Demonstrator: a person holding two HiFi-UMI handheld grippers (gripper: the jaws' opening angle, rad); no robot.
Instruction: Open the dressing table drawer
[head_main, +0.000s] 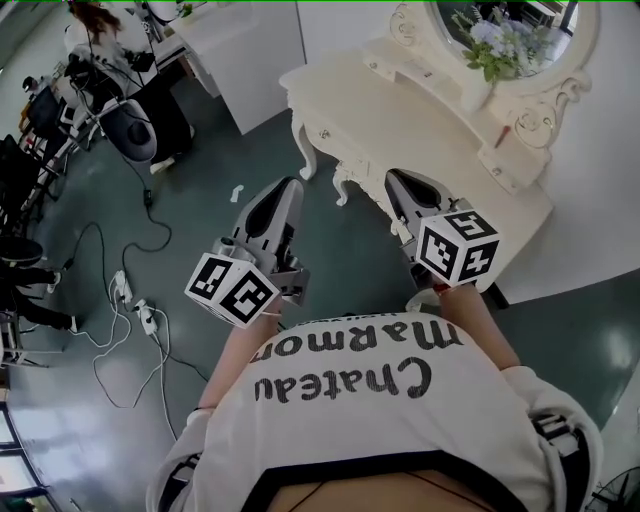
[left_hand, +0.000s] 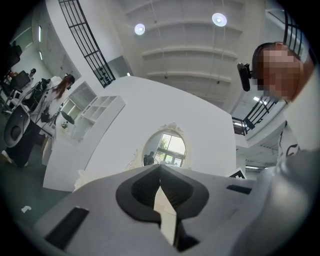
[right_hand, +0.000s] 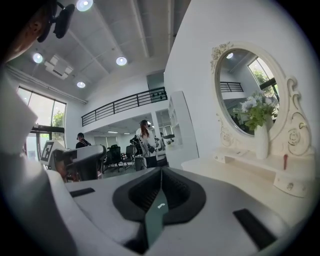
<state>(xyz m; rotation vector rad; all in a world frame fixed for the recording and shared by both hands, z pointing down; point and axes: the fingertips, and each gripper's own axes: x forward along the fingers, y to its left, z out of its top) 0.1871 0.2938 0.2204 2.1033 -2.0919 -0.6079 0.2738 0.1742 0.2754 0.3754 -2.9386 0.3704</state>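
The cream dressing table (head_main: 400, 115) stands at the upper right of the head view, with an oval mirror (head_main: 510, 30) and a vase of flowers (head_main: 490, 60) on it. Its drawer front with a small knob (head_main: 322, 133) faces the floor side. Both grippers hang in the air short of the table and touch nothing. My left gripper (head_main: 290, 184) is shut and empty, pointing towards the mirror (left_hand: 165, 148). My right gripper (head_main: 397, 176) is also shut and empty, its tip near the table's front edge. In the right gripper view the gripper (right_hand: 161, 169) has the table top (right_hand: 240, 170) to its right.
Cables and power strips (head_main: 130, 300) lie on the dark floor at left. A black office chair (head_main: 125, 125) and a person (head_main: 95, 25) are at the back left. A white shelf unit (head_main: 250, 50) stands behind the table. A white wall (head_main: 600, 180) backs the table.
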